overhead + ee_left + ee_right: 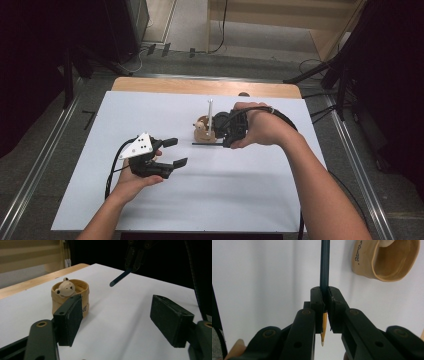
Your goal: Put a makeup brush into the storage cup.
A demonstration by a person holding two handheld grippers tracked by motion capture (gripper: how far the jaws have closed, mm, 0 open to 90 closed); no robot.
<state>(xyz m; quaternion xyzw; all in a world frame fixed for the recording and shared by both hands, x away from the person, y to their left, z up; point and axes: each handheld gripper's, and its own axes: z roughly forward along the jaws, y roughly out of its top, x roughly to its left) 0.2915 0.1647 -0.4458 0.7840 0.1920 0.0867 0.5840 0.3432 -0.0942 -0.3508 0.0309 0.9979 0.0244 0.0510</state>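
One pencil (324,270) between right gripper (325,298) jaws

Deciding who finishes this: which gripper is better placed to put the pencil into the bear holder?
Right. The right gripper is shut on the pencil beside the bear holder; the left gripper is open and farther off.

The white table (225,200) is brightly and evenly lit from overhead; surroundings are left dark. Soft shadows are cast. Near jaws are slightly blurred in both gripper views.
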